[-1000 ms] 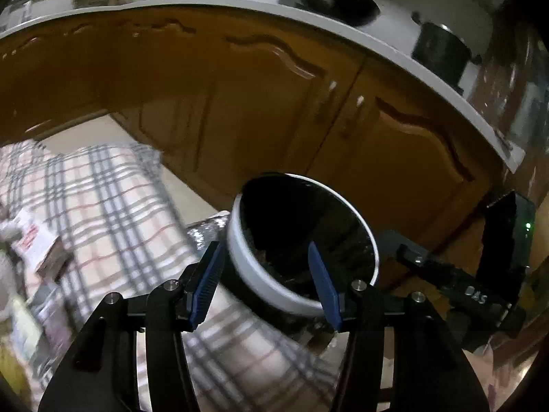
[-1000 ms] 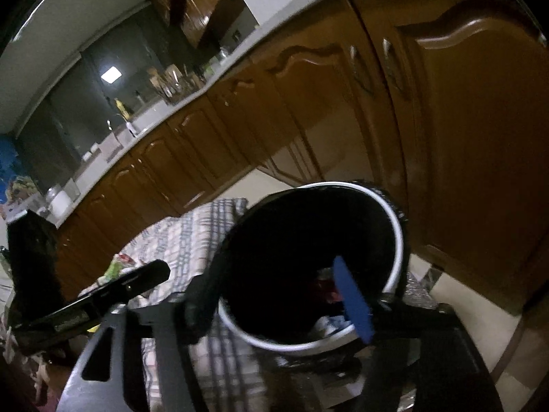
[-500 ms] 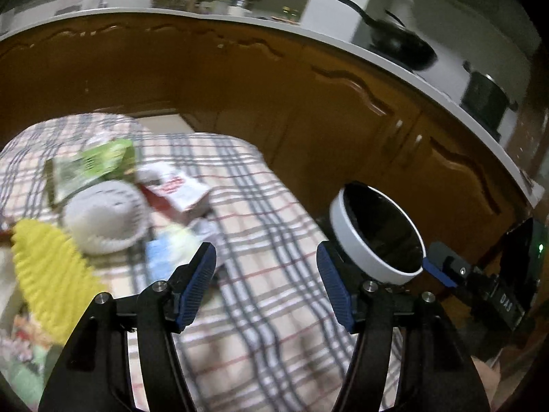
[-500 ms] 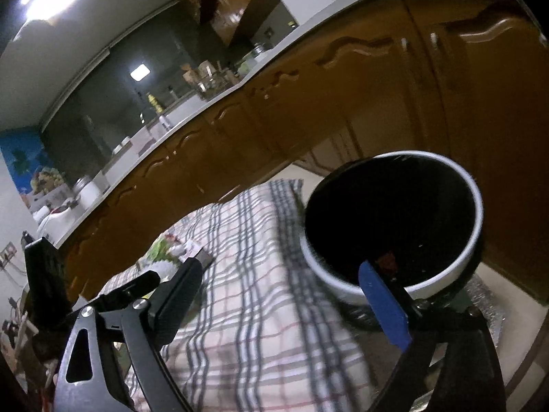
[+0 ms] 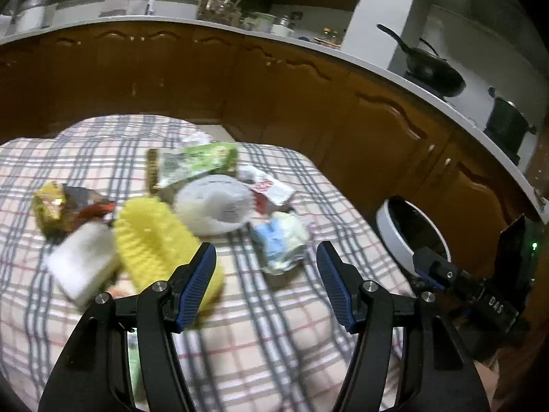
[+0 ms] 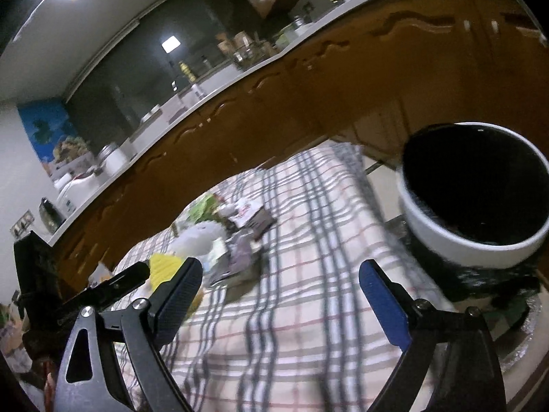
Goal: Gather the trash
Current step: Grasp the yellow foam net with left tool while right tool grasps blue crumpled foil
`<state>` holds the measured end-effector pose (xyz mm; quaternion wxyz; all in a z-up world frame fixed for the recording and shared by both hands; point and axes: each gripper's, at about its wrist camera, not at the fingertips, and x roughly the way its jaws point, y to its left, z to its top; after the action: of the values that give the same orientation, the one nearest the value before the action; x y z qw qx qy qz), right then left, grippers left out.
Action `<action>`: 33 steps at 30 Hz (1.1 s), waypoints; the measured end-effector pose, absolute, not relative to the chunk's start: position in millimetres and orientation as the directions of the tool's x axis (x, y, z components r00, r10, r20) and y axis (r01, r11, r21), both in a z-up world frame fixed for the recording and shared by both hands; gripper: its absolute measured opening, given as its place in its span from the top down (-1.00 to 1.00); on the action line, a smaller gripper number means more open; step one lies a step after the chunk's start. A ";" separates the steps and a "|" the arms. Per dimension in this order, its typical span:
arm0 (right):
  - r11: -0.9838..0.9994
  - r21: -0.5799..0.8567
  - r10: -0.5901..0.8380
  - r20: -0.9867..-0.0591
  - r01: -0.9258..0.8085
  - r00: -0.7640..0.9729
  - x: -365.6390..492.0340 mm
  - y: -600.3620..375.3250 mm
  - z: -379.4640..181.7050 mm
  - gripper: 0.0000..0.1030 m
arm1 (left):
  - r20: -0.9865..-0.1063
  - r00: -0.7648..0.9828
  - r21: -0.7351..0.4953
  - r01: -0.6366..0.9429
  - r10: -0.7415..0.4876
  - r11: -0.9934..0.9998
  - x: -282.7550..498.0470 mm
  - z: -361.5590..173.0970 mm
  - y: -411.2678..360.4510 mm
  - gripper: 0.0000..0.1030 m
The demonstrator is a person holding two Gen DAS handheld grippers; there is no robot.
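Trash lay heaped on a plaid tablecloth point(image 5: 281, 340) in a dim kitchen. Seen from the left wrist, the left gripper point(image 5: 266, 281) hung above the cloth with its blue-padded jaws spread wide and nothing between them. Just beyond its fingertips sat a crumpled blue-and-white wrapper point(image 5: 279, 242). Behind that rested a white paper bowl point(image 5: 214, 207), turned over, with a ridged yellow piece point(image 5: 154, 237) beside it on the left and a white block point(image 5: 82, 262) further left. A green packet point(image 5: 197, 163) lay at the back of the heap, a red-and-white wrapper point(image 5: 271, 189) to the right of the bowl, and a yellow foil wrapper point(image 5: 49, 202) off at the left edge, blurred.

A white-rimmed trash bin point(image 6: 473, 199) with a black liner stood just past the table's right end, its mouth open and dark. From the right wrist, the right gripper point(image 6: 281, 295) was also spread wide and empty, hovering over the cloth between the pile and the bin. Brown cabinets point(image 5: 308, 103) ran under a pale countertop point(image 5: 394, 68), where a black wok point(image 5: 432, 72) sat.
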<state>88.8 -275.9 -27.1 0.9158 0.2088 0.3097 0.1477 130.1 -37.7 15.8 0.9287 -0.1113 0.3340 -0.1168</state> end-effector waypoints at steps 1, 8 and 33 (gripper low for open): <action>0.869 0.471 0.405 -0.508 -0.149 0.760 90.8 -271.5 -27.2 -0.82 | -0.596 0.752 -0.281 0.134 -0.282 0.950 130.2 16.7 -34.1 -0.20; 0.866 0.460 0.445 -0.533 -0.195 0.720 109.0 -237.9 -31.3 -0.82 | -0.616 0.761 -0.260 0.047 -0.203 0.964 130.7 13.7 -3.4 -0.20; 0.907 0.348 0.415 -0.629 -0.239 0.657 156.7 -177.7 -55.4 0.37 | -0.710 0.663 -0.239 0.088 -0.236 0.967 164.6 -19.6 -3.2 0.80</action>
<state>156.7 -177.7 -55.4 0.9026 0.1181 0.3722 0.1810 164.6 -3.2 -19.6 0.9072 -0.0923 0.4006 -0.0894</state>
